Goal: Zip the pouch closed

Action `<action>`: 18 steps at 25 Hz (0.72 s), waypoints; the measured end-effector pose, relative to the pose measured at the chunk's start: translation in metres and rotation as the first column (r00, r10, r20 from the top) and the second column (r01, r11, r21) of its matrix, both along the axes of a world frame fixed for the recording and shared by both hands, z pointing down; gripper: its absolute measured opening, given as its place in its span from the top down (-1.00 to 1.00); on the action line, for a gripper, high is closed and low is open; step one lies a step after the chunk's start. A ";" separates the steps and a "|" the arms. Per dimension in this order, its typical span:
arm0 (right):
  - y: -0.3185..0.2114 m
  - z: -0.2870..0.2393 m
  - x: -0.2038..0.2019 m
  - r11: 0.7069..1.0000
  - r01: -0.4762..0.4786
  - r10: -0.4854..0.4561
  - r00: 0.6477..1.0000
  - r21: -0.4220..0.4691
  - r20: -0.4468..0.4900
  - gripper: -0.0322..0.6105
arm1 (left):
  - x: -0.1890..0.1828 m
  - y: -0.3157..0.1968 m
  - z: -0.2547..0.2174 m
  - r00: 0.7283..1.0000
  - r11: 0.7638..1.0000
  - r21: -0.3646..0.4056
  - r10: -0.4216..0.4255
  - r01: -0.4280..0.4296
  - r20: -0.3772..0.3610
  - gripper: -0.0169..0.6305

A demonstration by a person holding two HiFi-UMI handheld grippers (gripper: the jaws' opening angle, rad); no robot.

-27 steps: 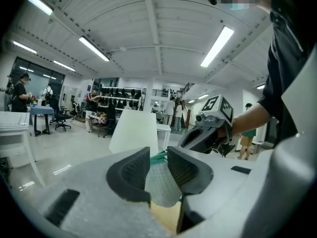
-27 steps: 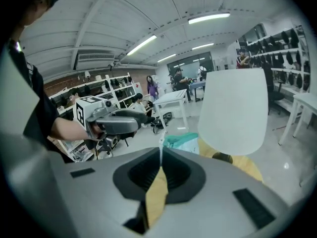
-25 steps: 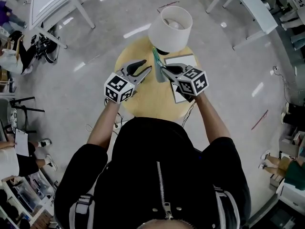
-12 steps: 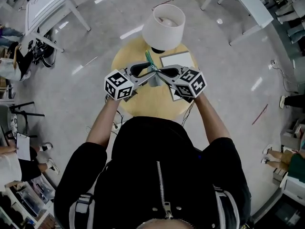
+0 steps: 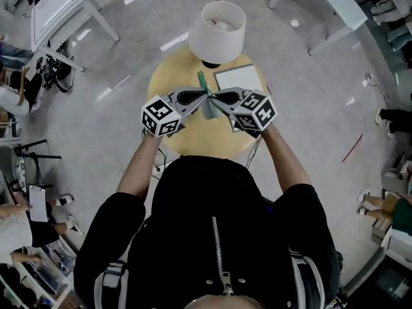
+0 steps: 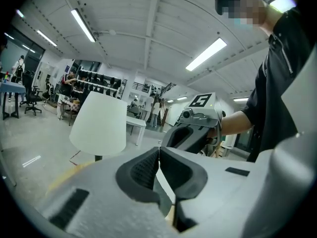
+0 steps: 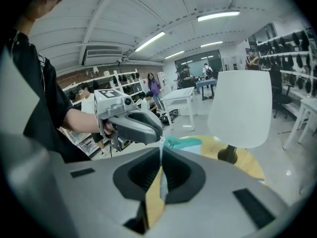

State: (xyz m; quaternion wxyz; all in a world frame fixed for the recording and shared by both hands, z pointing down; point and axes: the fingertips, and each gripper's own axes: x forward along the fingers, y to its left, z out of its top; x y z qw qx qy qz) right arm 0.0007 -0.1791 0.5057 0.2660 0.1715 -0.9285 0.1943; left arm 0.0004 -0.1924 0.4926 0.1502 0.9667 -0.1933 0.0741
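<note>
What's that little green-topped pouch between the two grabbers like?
The pouch is small, flat and soft, pale grey with a teal-green strip at its far end. It is held over the round wooden table between the left gripper and right gripper, both pinching its edge. Whether its zip is closed cannot be seen.

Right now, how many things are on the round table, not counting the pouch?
2: the lamp at the far edge of the table, and a white pad just right of it. Something smaller could be hidden under the pouch, left gripper or right gripper.
</note>
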 end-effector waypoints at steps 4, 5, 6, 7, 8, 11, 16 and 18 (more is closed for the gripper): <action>0.000 -0.001 0.000 1.000 -0.001 0.001 1.000 -0.002 0.005 0.84 | -0.001 -0.001 -0.002 1.000 1.000 0.025 0.001 -0.002 0.017 0.92; -0.001 -0.001 0.000 1.000 -0.003 0.003 1.000 -0.001 0.007 0.84 | -0.002 -0.001 -0.002 1.000 0.999 0.034 0.000 -0.001 0.025 0.92; -0.002 0.000 0.000 1.000 -0.007 0.007 1.000 0.001 0.010 0.84 | -0.002 -0.002 -0.002 0.999 0.999 0.042 -0.002 0.001 0.032 0.92; -0.003 0.000 0.000 1.000 -0.010 0.010 1.000 0.002 0.012 0.84 | -0.003 -0.003 -0.002 0.999 0.999 0.048 -0.006 0.004 0.037 0.92; -0.003 -0.001 -0.001 1.000 -0.012 0.012 1.000 0.002 0.014 0.84 | -0.004 -0.003 -0.002 0.999 0.999 0.052 -0.009 0.007 0.041 0.92; -0.002 -0.005 -0.003 1.000 -0.014 0.014 1.000 -0.001 0.018 0.84 | -0.006 -0.005 -0.004 0.999 0.998 0.060 -0.016 0.013 0.046 0.93; -0.001 -0.002 -0.004 1.000 -0.012 0.012 1.000 -0.007 0.014 0.84 | -0.009 -0.005 -0.001 0.998 0.998 0.054 -0.023 0.020 0.056 0.93; -0.001 0.000 -0.004 1.000 -0.010 0.010 1.000 -0.008 0.013 0.84 | -0.010 -0.006 0.000 0.998 0.998 0.050 -0.031 0.028 0.058 0.92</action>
